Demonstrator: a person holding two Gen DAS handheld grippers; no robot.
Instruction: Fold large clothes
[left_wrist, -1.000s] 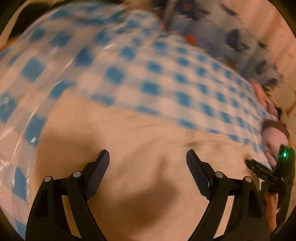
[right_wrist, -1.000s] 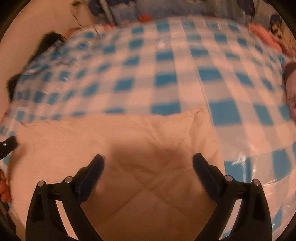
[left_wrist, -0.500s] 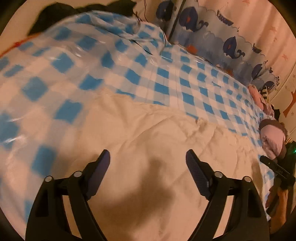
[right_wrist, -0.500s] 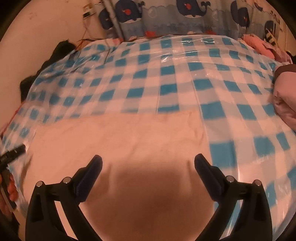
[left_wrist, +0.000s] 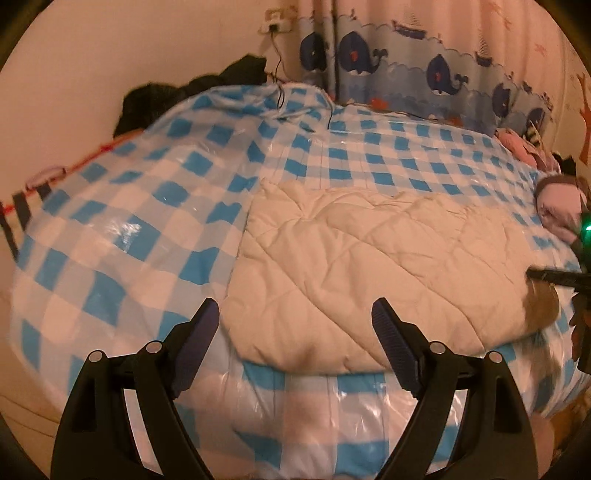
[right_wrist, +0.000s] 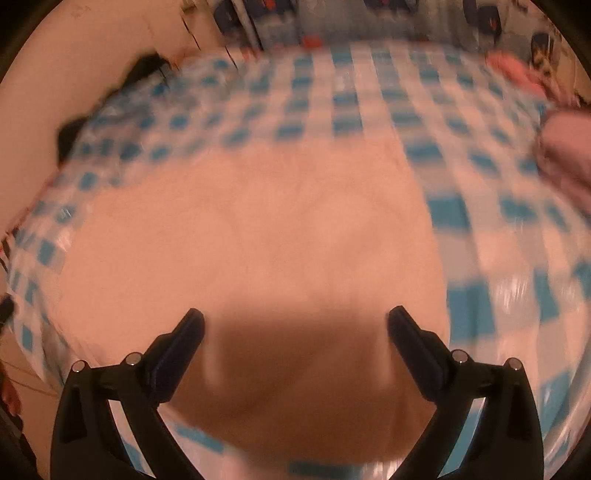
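done: our cream quilted padded garment (left_wrist: 369, 273) lies folded ahead of both tools
left gripper (left_wrist: 295, 325): released, empty
right gripper (right_wrist: 295, 328): released, empty
left: maybe nothing

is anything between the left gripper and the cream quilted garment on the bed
Nothing visible. The left gripper hangs open over the near edge of the cream garment, which lies flat on the checked cover. Only air shows between the jaws and the fabric. The right gripper reaches in at the garment's far right edge, well aside.
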